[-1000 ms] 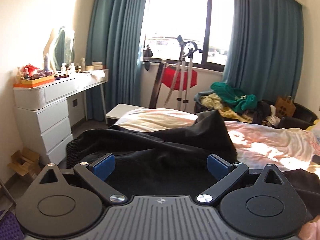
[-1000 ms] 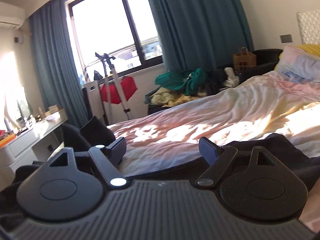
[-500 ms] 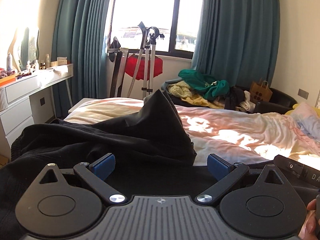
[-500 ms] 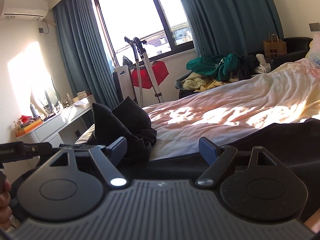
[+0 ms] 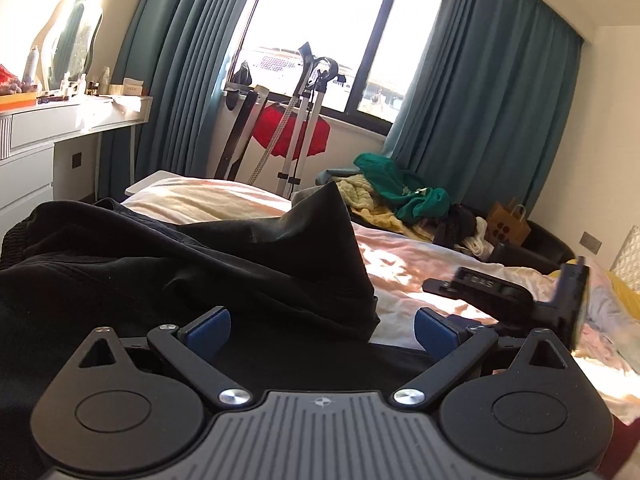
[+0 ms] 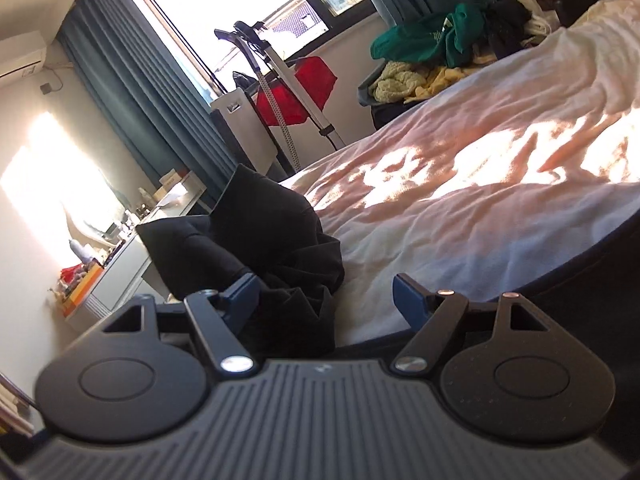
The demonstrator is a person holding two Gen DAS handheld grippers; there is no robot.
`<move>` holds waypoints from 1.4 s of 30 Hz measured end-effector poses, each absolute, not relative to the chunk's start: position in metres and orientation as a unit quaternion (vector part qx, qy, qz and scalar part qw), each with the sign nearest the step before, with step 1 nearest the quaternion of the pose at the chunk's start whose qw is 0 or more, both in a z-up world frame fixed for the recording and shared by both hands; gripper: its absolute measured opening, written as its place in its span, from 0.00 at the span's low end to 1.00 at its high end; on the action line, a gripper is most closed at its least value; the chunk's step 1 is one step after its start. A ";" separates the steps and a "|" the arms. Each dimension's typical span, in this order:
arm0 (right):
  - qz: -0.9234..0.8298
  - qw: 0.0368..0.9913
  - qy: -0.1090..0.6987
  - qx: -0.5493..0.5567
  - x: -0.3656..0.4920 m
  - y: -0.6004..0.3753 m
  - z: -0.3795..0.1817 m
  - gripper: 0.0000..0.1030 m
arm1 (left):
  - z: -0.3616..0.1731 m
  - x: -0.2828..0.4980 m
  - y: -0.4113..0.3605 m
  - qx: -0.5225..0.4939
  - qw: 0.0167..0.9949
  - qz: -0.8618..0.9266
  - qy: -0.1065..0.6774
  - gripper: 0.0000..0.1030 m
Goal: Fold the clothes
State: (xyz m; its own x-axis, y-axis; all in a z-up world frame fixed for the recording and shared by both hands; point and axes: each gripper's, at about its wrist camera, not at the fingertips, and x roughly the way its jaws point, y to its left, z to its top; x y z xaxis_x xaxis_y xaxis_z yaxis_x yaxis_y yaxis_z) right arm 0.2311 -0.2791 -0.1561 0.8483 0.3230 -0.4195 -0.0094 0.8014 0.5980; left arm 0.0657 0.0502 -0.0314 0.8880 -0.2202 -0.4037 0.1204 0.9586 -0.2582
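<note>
Left wrist view: black garment [image 5: 240, 264] hides bed [image 5: 420, 272] beyond wide-open, empty left gripper [image 5: 322, 326]

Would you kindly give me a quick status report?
Left tongs open, empty. Right tongs closing, nothing gripped. Black garment rumpled on bed. Nothing in the way.

A matt black cloth garment [image 5: 256, 264] is lying crumpled on the bed's [image 6: 460, 184] wrinkled cotton-like sheet; teal curtains [image 5: 480, 120], upper right, are hanging in soft matt folds.
</note>
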 end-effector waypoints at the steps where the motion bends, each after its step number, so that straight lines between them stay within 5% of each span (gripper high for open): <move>1: 0.084 0.910 0.271 0.302 0.254 -0.272 -0.163 0.72 | -0.036 0.069 0.052 -0.103 0.968 -0.081 0.215 0.97; 6: 0.075 0.893 0.296 0.330 0.331 -0.246 -0.197 0.70 | -0.062 0.102 0.076 -0.160 0.960 -0.079 0.217 0.97; 7: 0.085 0.890 0.299 0.334 0.344 -0.240 -0.203 0.60 | -0.068 0.112 0.081 -0.175 0.955 -0.081 0.224 0.97; 9: 0.092 0.887 0.311 0.327 0.364 -0.228 -0.209 0.56 | -0.079 0.128 0.089 -0.200 0.948 -0.080 0.233 0.97; 13: 0.058 0.891 0.310 0.326 0.378 -0.217 -0.211 0.14 | -0.098 0.149 0.099 -0.228 0.934 -0.085 0.261 0.97; 16: 0.031 0.908 0.264 0.325 0.362 -0.222 -0.190 0.11 | -0.102 0.153 0.106 -0.243 0.928 -0.087 0.267 0.97; 26: -0.156 0.964 0.056 0.207 0.263 -0.280 -0.057 0.10 | -0.081 0.121 0.108 -0.229 0.941 -0.094 0.228 0.97; 31: -0.197 0.954 0.135 0.181 0.256 -0.321 -0.090 0.13 | -0.078 0.118 0.096 -0.207 0.945 -0.099 0.233 0.97; 38: -0.135 0.898 0.198 0.369 0.207 -0.385 -0.157 0.14 | -0.086 0.118 0.087 -0.192 0.943 -0.102 0.253 0.97; 41: -0.123 0.874 0.212 0.419 0.181 -0.404 -0.170 0.38 | -0.090 0.116 0.090 -0.197 0.939 -0.103 0.264 0.97; 42: -0.125 0.866 0.210 0.436 0.170 -0.410 -0.175 0.52 | -0.092 0.117 0.090 -0.199 0.937 -0.103 0.268 0.97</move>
